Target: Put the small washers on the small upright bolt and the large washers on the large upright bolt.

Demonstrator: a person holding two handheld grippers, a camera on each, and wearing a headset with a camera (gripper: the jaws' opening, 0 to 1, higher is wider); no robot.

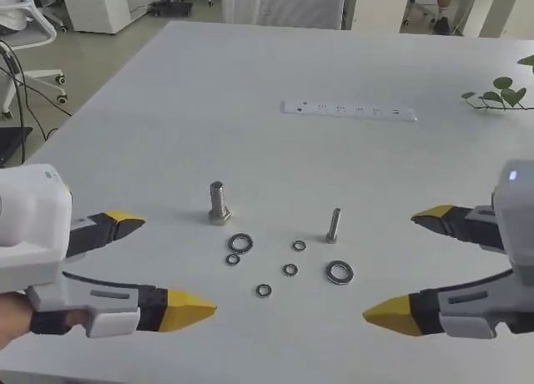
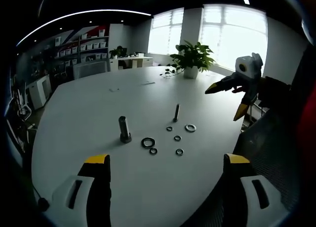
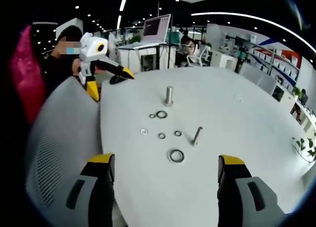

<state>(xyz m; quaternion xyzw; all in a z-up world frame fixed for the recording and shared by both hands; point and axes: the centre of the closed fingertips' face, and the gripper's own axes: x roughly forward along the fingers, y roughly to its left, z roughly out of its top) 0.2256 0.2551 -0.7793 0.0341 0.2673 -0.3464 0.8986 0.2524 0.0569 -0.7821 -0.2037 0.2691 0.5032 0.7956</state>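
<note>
My left tongs (image 1: 177, 265) and my right tongs (image 1: 390, 267) are both wide open and hold nothing. The big bolt (image 1: 219, 203) and the small bolt (image 1: 334, 224) stand on the bench (image 1: 250, 142), pointing straight up. The washers (image 1: 289, 270) lie flat beside them.

In the head view the left gripper (image 1: 177, 265) is being cut off by the left edge, the right gripper (image 1: 389, 266) and the plant (image 1: 501, 96) by the right edge.
</note>
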